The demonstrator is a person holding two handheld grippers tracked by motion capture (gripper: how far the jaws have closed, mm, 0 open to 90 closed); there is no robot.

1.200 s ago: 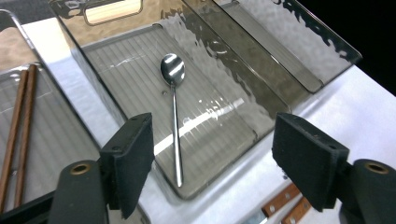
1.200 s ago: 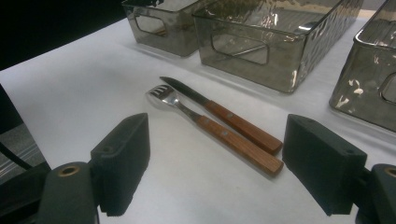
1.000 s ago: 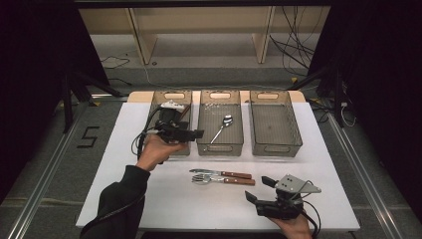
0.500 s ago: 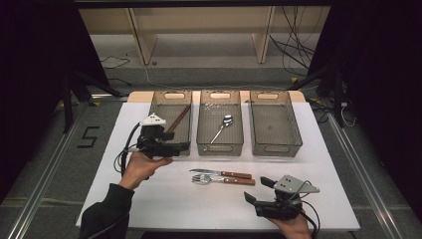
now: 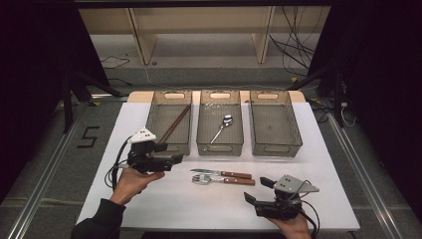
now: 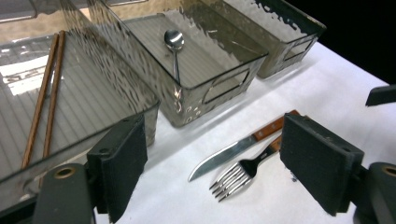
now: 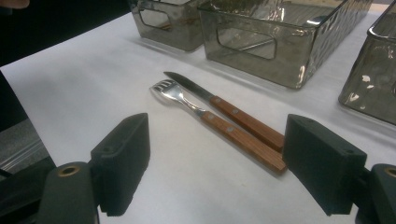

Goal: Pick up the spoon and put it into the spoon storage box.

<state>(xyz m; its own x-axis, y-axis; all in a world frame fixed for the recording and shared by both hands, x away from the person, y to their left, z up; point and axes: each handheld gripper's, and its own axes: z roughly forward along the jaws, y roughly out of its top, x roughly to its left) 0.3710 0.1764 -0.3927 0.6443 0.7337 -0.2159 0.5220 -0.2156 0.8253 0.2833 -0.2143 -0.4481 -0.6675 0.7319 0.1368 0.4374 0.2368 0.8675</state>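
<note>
Two brown chopsticks [image 5: 174, 123] [image 6: 44, 98] lie in the left smoked-plastic bin [image 5: 155, 130]. A metal spoon [image 5: 222, 127] [image 6: 175, 44] lies in the middle bin [image 5: 220, 148]. On the white table, a wood-handled knife [image 5: 221, 173] [image 6: 233, 151] [image 7: 224, 105] and fork [image 5: 224, 180] [image 6: 240, 175] [image 7: 219, 126] lie side by side. My left gripper [image 5: 175, 160] [image 6: 210, 140] hovers in front of the left bin, pointing at the cutlery; its jaws have just been opening, with nothing between them. My right gripper [image 5: 257, 190] [image 7: 217, 140] rests open near the front edge, aimed at the handles.
A third bin [image 5: 276, 124] at the right holds nothing. The three bins stand in a row at the back of the white table [image 5: 328, 164]. Cables trail from both grippers. Dark floor and shelving legs lie beyond the table.
My left gripper has drawn back from above the left bin toward the near left and sunk a little. The chopsticks now lie uncovered in that bin. The right gripper has not moved.
</note>
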